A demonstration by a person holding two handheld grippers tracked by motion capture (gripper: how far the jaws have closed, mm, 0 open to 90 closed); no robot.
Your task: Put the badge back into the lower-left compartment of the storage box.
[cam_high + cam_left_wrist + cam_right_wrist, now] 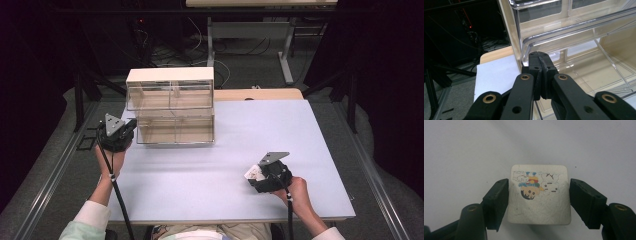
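White cartoon eraser (539, 195) sits clamped in your right hand-held gripper (539, 202) near the counter's (225, 150) front, left hand-held gripper (539, 58) pinched closed by the clear drawer (584, 67).

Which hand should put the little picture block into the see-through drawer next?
Probably the right. Its hand-held gripper already clamps the picture block, though it sits far from the drawer unit. The left hand-held gripper, shut, is at the lower drawer's corner.
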